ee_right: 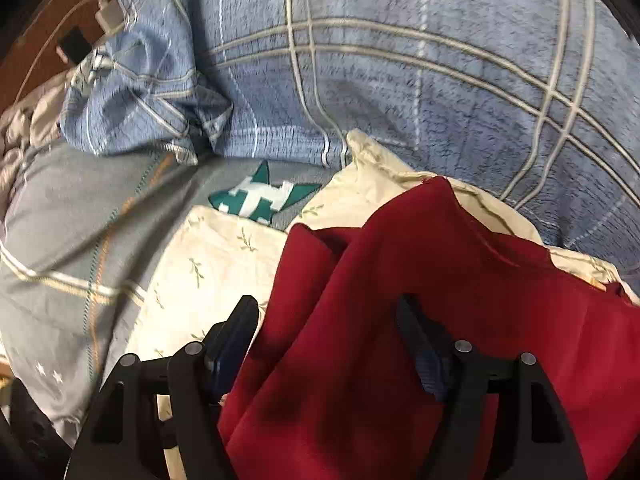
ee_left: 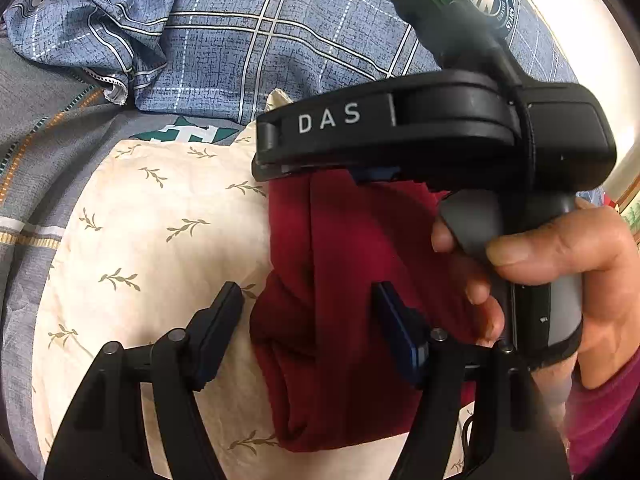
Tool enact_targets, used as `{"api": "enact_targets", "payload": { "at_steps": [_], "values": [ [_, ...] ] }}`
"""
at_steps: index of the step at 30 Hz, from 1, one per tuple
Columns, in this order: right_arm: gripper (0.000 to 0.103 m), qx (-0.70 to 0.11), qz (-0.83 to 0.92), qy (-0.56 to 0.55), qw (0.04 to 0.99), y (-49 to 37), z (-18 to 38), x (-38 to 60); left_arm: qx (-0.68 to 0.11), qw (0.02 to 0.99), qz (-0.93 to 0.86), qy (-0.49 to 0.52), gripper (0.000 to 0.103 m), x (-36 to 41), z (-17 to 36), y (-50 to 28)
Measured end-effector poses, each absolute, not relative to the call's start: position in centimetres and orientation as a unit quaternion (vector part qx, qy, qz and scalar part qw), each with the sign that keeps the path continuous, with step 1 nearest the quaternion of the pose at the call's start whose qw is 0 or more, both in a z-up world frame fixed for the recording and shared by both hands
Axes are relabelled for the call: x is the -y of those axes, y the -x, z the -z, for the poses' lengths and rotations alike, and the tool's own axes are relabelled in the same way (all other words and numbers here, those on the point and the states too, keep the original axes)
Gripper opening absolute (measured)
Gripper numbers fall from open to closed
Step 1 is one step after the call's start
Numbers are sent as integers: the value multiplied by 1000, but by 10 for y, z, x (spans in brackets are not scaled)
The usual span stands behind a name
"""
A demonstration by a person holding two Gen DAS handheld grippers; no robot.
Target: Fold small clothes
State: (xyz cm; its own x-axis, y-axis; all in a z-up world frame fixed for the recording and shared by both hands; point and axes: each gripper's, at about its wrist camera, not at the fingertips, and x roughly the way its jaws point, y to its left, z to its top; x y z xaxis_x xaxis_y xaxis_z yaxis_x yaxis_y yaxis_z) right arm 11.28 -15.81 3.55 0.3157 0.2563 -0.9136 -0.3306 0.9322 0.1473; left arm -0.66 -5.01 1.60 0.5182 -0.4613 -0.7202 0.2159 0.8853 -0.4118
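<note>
A dark red garment point(ee_left: 340, 280) lies folded lengthwise on a cream leaf-print pillow point(ee_left: 152, 232). My left gripper point(ee_left: 308, 300) is open, its fingers straddling the garment's left edge. In the left wrist view my right gripper point(ee_left: 400, 136) hovers over the garment's far end, seen side-on, held by a hand point(ee_left: 560, 264). In the right wrist view the red garment point(ee_right: 400, 280) fills the lower right, bunched in folds, and my right gripper point(ee_right: 328, 320) is open with the cloth lying between and under its fingers.
A blue plaid blanket point(ee_right: 400, 80) covers the bed beyond the pillow point(ee_right: 208, 264), with a crumpled part point(ee_right: 132, 96) at the left. A grey sheet with a green emblem point(ee_right: 260, 200) lies left. A white charger and cable point(ee_right: 108, 16) rest at far left.
</note>
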Motion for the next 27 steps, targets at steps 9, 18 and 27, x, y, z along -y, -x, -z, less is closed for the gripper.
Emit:
{"api": "enact_targets", "payload": {
  "at_steps": [9, 18, 27],
  "values": [
    [21, -512, -198, 13, 836, -89, -52, 181, -449, 863, 200, 117, 58, 55, -14, 4],
    [17, -480, -212, -37, 850, -74, -83, 212, -444, 866, 203, 107, 23, 64, -33, 14],
    [16, -459, -211, -43, 862, -59, -109, 243, -431, 874, 212, 77, 20, 89, -63, 28]
  ]
}}
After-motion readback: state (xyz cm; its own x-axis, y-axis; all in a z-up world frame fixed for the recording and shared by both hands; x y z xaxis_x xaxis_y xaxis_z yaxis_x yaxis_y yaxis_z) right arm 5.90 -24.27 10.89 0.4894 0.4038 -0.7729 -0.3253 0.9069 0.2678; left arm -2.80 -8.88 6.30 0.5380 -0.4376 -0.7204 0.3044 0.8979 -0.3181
